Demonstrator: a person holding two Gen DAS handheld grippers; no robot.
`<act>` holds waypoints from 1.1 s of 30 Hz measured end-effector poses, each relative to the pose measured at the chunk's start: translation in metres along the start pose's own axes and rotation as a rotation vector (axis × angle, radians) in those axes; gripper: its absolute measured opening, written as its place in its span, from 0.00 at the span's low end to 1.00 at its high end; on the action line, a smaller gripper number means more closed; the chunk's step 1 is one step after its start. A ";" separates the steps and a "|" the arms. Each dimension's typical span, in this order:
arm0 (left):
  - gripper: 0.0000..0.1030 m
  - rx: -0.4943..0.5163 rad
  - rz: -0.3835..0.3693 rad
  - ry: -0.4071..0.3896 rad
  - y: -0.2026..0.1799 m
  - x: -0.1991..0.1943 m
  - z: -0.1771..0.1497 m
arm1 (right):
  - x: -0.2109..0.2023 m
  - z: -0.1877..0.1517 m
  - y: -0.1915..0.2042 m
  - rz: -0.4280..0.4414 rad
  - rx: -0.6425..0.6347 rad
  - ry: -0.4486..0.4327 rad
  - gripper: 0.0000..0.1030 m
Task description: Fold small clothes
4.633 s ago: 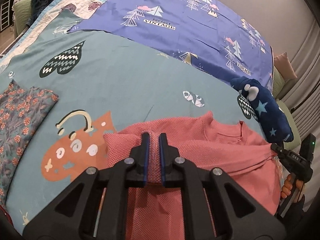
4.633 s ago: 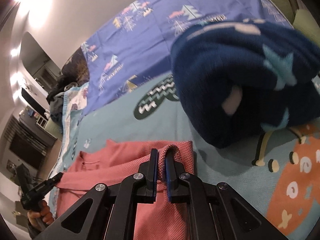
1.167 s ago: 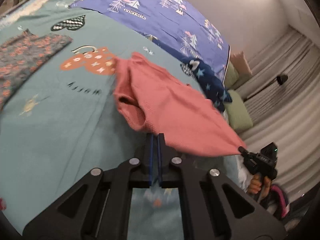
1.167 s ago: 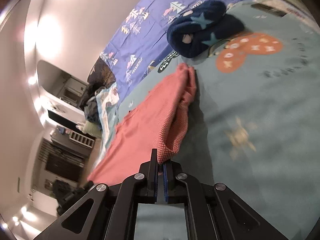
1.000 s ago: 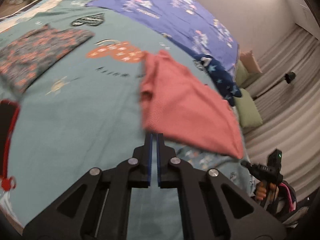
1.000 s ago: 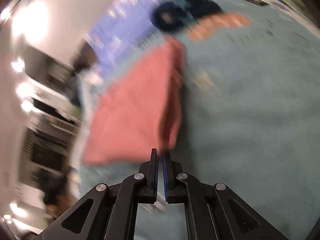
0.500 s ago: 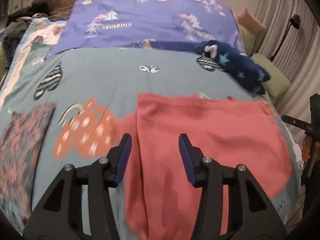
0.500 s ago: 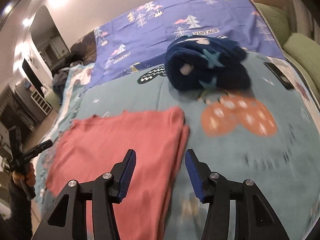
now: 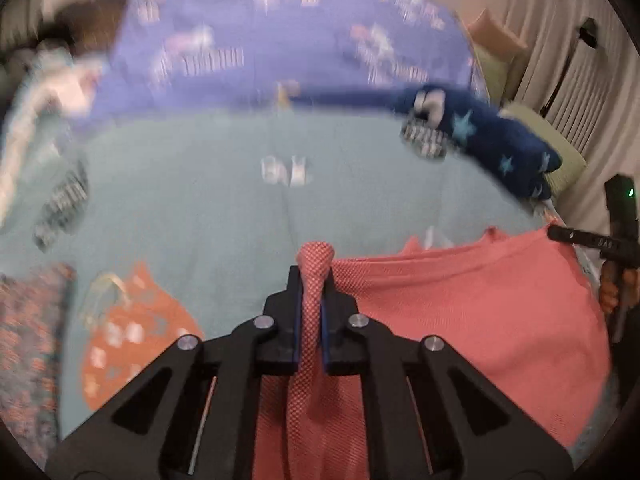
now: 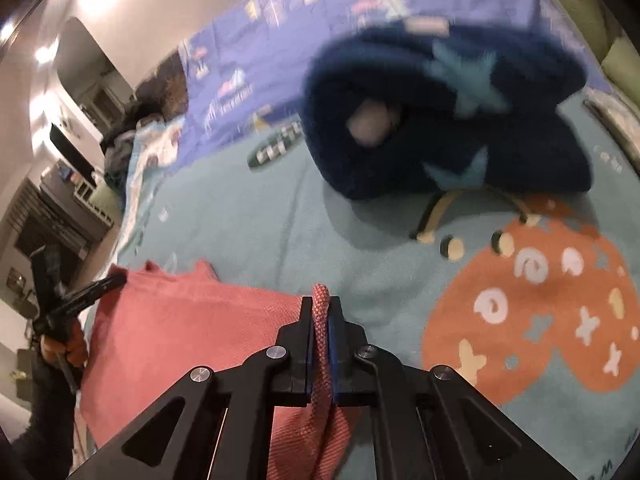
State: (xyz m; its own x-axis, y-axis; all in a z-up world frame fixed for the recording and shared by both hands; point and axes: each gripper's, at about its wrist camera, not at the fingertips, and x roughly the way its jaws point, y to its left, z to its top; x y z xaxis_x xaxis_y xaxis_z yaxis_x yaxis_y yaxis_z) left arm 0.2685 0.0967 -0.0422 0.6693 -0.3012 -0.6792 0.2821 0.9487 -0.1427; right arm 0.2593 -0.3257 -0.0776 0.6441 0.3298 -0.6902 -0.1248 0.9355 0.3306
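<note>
A pink knit garment [image 9: 460, 312] lies flat on the teal bedspread [image 9: 200, 200]. My left gripper [image 9: 311, 280] is at the garment's far left corner, its jaws closing, and a pinch of pink cloth stands up between the pads. My right gripper [image 10: 321, 304] is at the far right corner of the same pink garment [image 10: 192, 320], jaws closing too, with a ridge of cloth pressed between the pads. Each wrist view shows the other gripper in a person's hand at the frame's edge.
A rolled navy blanket with stars [image 10: 440, 112] lies just beyond the right gripper. A purple printed sheet [image 9: 280, 40] covers the far side of the bed. A folded floral garment [image 9: 24, 340] sits at the left, and green pillows [image 9: 560, 148] at the right.
Half a second ago both grippers hung open over the spread pink garment. Both have since come down onto its far edge and shut on a pinch of cloth.
</note>
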 end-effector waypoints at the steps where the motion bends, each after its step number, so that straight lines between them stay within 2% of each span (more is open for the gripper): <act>1: 0.09 0.032 0.016 -0.055 -0.008 -0.015 -0.001 | -0.011 0.003 0.005 0.010 -0.013 -0.041 0.04; 2: 0.09 0.070 0.040 -0.088 -0.015 -0.024 -0.002 | -0.019 0.006 0.009 0.010 -0.022 -0.070 0.05; 3: 0.09 0.089 0.060 -0.087 -0.017 -0.024 -0.001 | -0.020 0.009 0.010 -0.005 -0.029 -0.081 0.05; 5: 0.10 0.103 0.124 -0.034 -0.012 -0.004 0.000 | -0.008 0.015 0.009 -0.058 -0.047 -0.064 0.07; 7: 0.14 0.110 0.171 0.046 -0.004 0.022 -0.004 | 0.022 0.016 0.006 -0.128 -0.053 0.024 0.08; 8: 0.14 0.105 0.194 0.095 0.001 0.034 -0.008 | 0.034 0.014 0.003 -0.176 -0.054 0.063 0.13; 9: 0.14 0.092 0.184 0.107 0.004 0.035 -0.011 | 0.042 0.011 0.001 -0.218 -0.053 0.092 0.13; 12: 0.15 0.015 0.128 0.060 0.011 0.003 -0.014 | 0.021 0.000 0.007 -0.247 -0.031 0.039 0.22; 14: 0.15 -0.008 0.105 0.033 0.011 -0.027 -0.020 | -0.004 -0.009 0.017 -0.261 -0.053 0.004 0.23; 16: 0.17 0.000 0.090 0.009 0.004 -0.049 -0.027 | -0.030 -0.024 0.037 -0.266 -0.108 -0.022 0.23; 19: 0.18 0.019 0.027 0.025 -0.013 -0.075 -0.054 | -0.059 -0.054 0.071 -0.231 -0.203 -0.022 0.23; 20: 0.18 0.028 0.028 0.049 -0.018 -0.076 -0.065 | -0.064 -0.069 0.084 -0.218 -0.235 -0.010 0.22; 21: 0.18 0.043 0.062 0.082 -0.021 -0.071 -0.073 | -0.063 -0.073 0.087 -0.224 -0.251 0.006 0.21; 23: 0.19 0.062 0.175 0.160 -0.021 -0.056 -0.094 | -0.046 -0.097 0.094 -0.347 -0.284 0.077 0.20; 25: 0.21 0.028 0.189 0.102 -0.013 -0.063 -0.108 | -0.039 -0.113 0.087 -0.486 -0.295 0.085 0.17; 26: 0.21 0.001 0.191 0.112 -0.011 -0.069 -0.110 | -0.039 -0.118 0.086 -0.525 -0.292 0.083 0.17; 28: 0.21 -0.026 0.191 0.120 -0.011 -0.082 -0.111 | -0.053 -0.124 0.091 -0.517 -0.277 0.064 0.17; 33: 0.21 0.005 0.195 0.111 -0.023 -0.114 -0.119 | -0.085 -0.131 0.115 -0.478 -0.316 -0.001 0.17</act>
State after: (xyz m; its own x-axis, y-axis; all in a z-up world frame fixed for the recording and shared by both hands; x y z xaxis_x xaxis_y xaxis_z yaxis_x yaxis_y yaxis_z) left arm 0.1037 0.1206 -0.0473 0.6321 -0.0992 -0.7685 0.1586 0.9873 0.0030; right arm 0.0913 -0.2293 -0.0655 0.6849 -0.1390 -0.7152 -0.0396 0.9731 -0.2270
